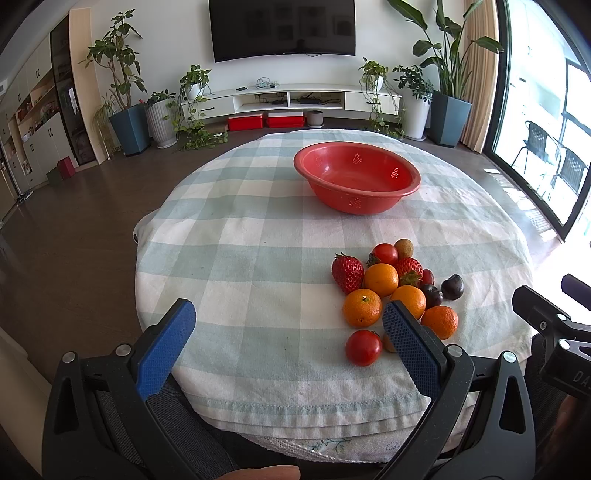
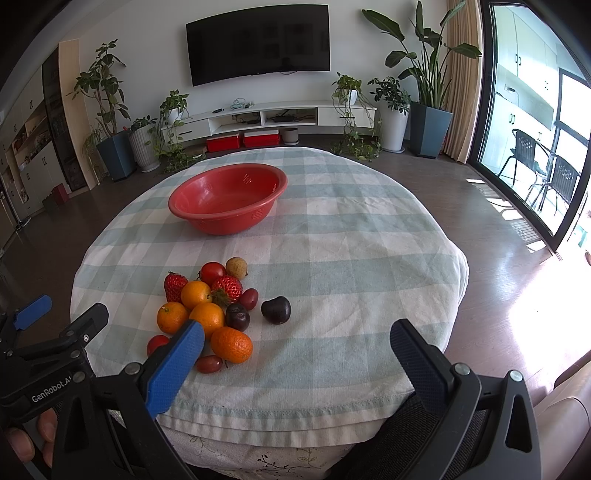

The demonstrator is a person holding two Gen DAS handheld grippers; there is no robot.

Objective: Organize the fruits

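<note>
A red bowl (image 1: 357, 177) (image 2: 228, 198) stands empty at the far side of the round checked table (image 1: 240, 258) (image 2: 351, 266). A pile of fruit lies near the front edge: several oranges (image 1: 362, 308) (image 2: 231, 344), two strawberries (image 1: 347, 273) (image 2: 226, 288), tomatoes (image 1: 363, 348) (image 2: 212, 272), dark plums (image 1: 452, 287) (image 2: 276, 310) and a brownish longan (image 1: 403, 247) (image 2: 236, 267). My left gripper (image 1: 290, 321) is open and empty, left of the pile above the table's front. My right gripper (image 2: 295, 338) is open and empty, just right of the pile.
Beyond the table are a TV wall (image 1: 282, 29), a low white cabinet (image 1: 288, 99), potted plants (image 1: 125, 122) and red boxes (image 1: 266, 120) on the floor. A glass door (image 2: 535, 129) is at the right. The other gripper shows at the frame edge (image 1: 554, 332) (image 2: 48, 354).
</note>
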